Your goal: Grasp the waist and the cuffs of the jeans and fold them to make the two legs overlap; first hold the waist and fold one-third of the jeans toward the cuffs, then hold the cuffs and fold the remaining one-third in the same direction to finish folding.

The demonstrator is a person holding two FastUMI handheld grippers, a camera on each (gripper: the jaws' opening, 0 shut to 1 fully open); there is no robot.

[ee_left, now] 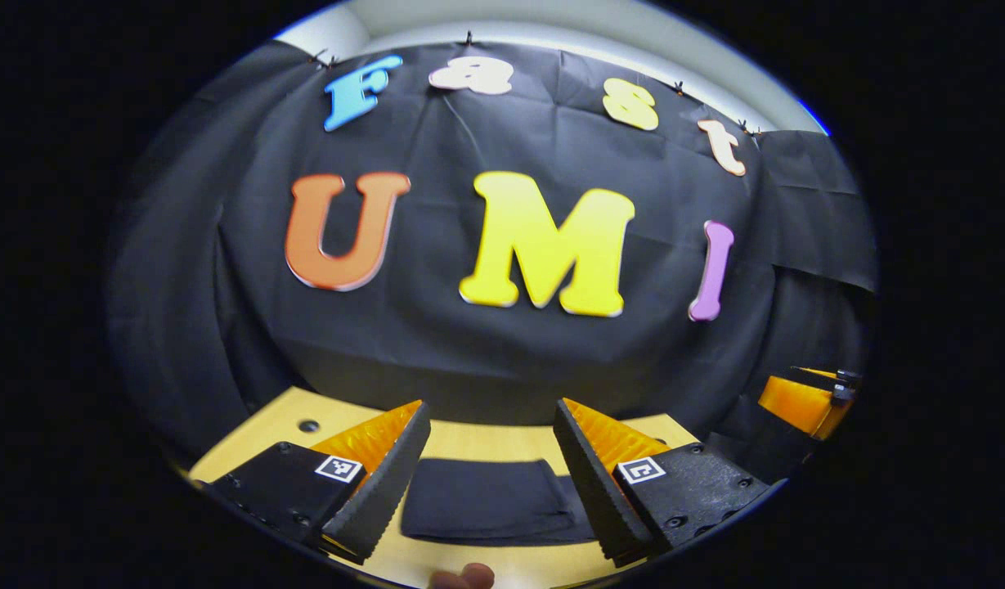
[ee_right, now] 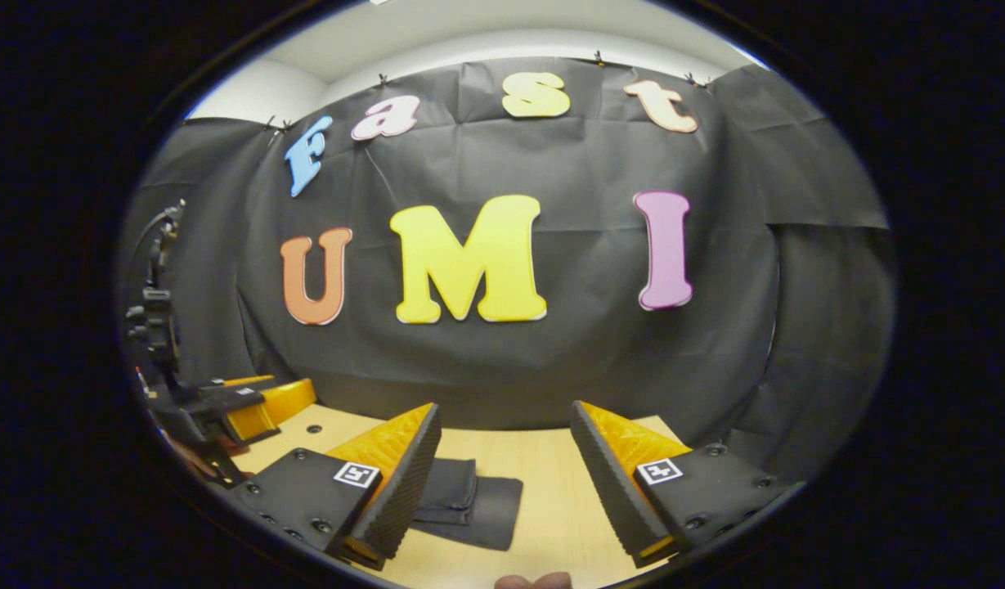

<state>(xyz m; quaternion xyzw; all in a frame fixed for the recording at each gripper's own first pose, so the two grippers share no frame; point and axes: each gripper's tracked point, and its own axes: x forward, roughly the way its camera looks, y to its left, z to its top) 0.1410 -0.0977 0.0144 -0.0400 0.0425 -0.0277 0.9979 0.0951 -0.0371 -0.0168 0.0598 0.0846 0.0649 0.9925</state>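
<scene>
Dark denim, the jeans (ee_left: 490,499) lie folded into a compact flat bundle on the pale wooden table (ee_left: 477,438), and everything else is best placed against that bundle. In the left gripper view the left gripper (ee_left: 490,425) hangs above it with its fingers spread wide apart and nothing between them; the bundle shows in the gap, nearer than the fingertips and lower, and no finger touches the cloth. Beyond the bundle the table runs to the black cloth wall (ee_left: 502,352). A fingertip (ee_left: 463,577) of the person's hand peeps in on the near side of the bundle, at the bottom edge. Far off to the right of the bundle, against the wall, part of the right gripper (ee_left: 809,401) is seen, too cut off to judge its fingers from there. In the right gripper view the jeans (ee_right: 469,499) lie left of the gap, partly behind the near left finger, with what looks like a stepped, layered edge, though the distortion makes that uncertain. The right gripper (ee_right: 506,429) is likewise spread open and empty, over bare table (ee_right: 551,491) to the right of the bundle. Left of the bundle, the left gripper (ee_right: 253,405) appears with a hand behind it.
</scene>
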